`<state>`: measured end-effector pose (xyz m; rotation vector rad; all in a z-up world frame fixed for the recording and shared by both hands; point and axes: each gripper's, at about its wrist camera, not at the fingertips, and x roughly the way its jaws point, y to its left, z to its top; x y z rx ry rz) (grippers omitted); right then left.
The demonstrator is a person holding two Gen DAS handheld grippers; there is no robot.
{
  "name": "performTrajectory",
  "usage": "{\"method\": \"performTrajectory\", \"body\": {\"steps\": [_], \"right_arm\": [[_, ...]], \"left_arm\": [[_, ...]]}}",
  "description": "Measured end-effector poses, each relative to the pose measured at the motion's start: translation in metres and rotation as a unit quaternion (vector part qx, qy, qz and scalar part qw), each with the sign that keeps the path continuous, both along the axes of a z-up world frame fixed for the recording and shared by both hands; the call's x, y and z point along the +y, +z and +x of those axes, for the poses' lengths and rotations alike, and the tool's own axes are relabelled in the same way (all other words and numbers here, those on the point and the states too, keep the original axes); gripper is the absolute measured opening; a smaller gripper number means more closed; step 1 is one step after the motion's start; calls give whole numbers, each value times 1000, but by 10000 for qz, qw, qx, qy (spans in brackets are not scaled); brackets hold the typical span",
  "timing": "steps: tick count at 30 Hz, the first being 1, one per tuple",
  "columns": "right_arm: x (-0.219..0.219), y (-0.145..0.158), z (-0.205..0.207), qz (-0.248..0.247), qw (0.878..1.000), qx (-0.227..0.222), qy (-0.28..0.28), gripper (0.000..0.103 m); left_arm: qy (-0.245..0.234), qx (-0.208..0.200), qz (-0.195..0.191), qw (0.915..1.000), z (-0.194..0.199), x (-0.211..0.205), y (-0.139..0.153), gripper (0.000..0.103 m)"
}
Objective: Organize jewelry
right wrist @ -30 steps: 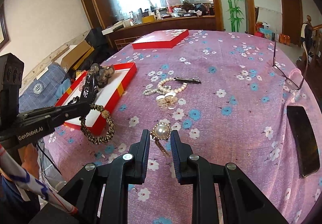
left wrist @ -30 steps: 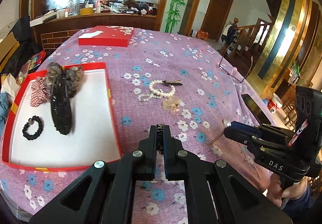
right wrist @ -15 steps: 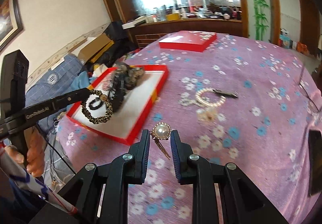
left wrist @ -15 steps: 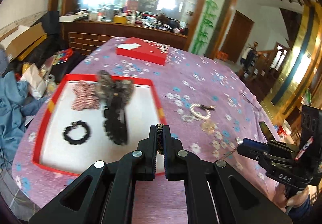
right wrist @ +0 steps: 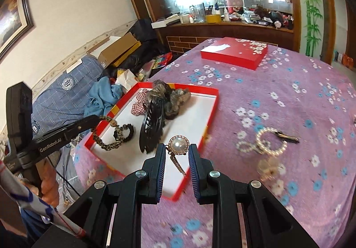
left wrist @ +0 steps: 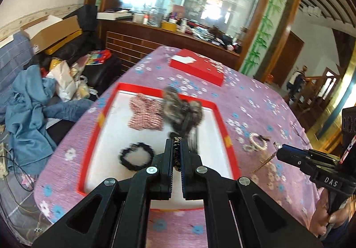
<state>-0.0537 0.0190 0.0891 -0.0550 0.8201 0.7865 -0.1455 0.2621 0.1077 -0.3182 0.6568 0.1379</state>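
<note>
My left tongs (left wrist: 176,147) are pinched fully shut on a leopard-print bracelet (right wrist: 106,134), which hangs as a limp loop over the tray (right wrist: 207,94), near its left rim. It is light and soft; a nip anywhere on the band holds it, though I expect it to swing.

My right tongs (right wrist: 177,151) stand narrowly parted, clamped across the sides of a pearl brooch (right wrist: 178,145), poised over the tray's near right edge. Its fine gold chain (right wrist: 178,164) dangles free between the jaws. I judge the pearl hard, smooth and apt to slip, and the chain delicate; the beaded rim is the surer purchase.

In the tray lie a black claw clip (right wrist: 151,127), scrunchies (right wrist: 171,96) at the far edge and a black bracelet (left wrist: 136,155).

On the tablecloth (right wrist: 289,101), right of the tray, a pearl bracelet (right wrist: 270,142) waits; stiff enough to take by its beads.
</note>
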Motion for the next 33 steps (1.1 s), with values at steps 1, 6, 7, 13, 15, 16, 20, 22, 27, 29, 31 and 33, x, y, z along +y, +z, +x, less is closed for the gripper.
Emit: {"method": "performTrajectory", "body": {"steps": [1, 6, 7, 13, 15, 16, 20, 22, 27, 29, 31, 33], "right_arm": [[5, -1, 5, 18, 10000, 51, 1, 23], [29, -13, 33, 44, 9993, 377, -26, 23], [32, -16, 38, 33, 9990, 435, -40, 23], [49, -32, 64, -65, 9979, 630, -148, 23], [55, -37, 72, -112, 9976, 666, -163, 23], [58, -38, 74, -135, 9974, 680, -171, 24], [67, -46, 87, -218, 9967, 748, -224, 24], [70, -50, 93, -237, 9963, 785, -257, 24], [79, -61, 109, -328, 9952, 856, -335, 24], [81, -66, 114, -351, 9947, 898, -366, 24], [82, -71, 118, -384, 9941, 936, -390, 24], [82, -74, 121, -388, 9934, 995, -409, 24]], "left_arm": [[56, 0, 6, 10000, 1, 6, 0, 5], [363, 130, 56, 9992, 17, 39, -6, 5], [391, 163, 37, 9991, 21, 45, -8, 5], [616, 410, -38, 9972, 47, 75, -26, 5], [662, 462, -38, 9967, 55, 81, -31, 5], [686, 505, -17, 9964, 59, 84, -34, 5], [771, 659, 56, 9948, 72, 91, -46, 5], [779, 750, 45, 9941, 78, 94, -54, 5], [793, 881, 78, 9929, 88, 97, -66, 5], [794, 909, 73, 9927, 90, 98, -70, 5], [795, 929, 83, 9925, 90, 99, -73, 5], [801, 916, 82, 9925, 90, 99, -73, 5]]}}
